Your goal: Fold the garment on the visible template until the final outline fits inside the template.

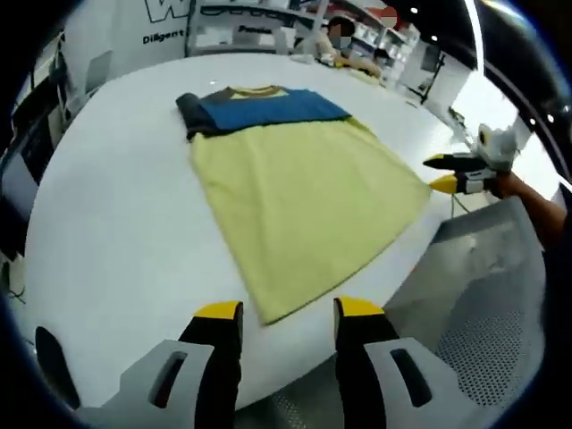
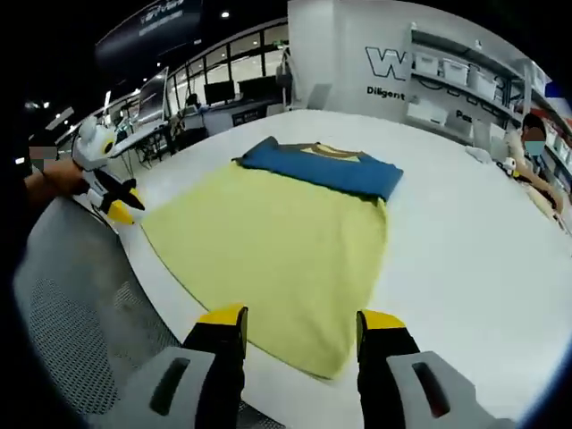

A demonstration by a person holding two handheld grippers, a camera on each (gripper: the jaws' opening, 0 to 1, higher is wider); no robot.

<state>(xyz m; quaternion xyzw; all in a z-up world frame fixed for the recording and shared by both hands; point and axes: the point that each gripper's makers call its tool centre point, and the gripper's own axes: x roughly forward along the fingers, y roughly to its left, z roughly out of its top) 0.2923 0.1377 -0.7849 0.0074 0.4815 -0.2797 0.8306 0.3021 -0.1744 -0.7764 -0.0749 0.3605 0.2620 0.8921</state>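
Garment [image 1: 304, 201], soft yellow knit with a blue yoke band at its far end, lies flat and roughly rectangular on your smooth white surface [image 1: 116, 232]. Your left gripper [image 1: 281, 313] and right gripper [image 2: 299, 322] hover at its near edge, jaws apart, empty.
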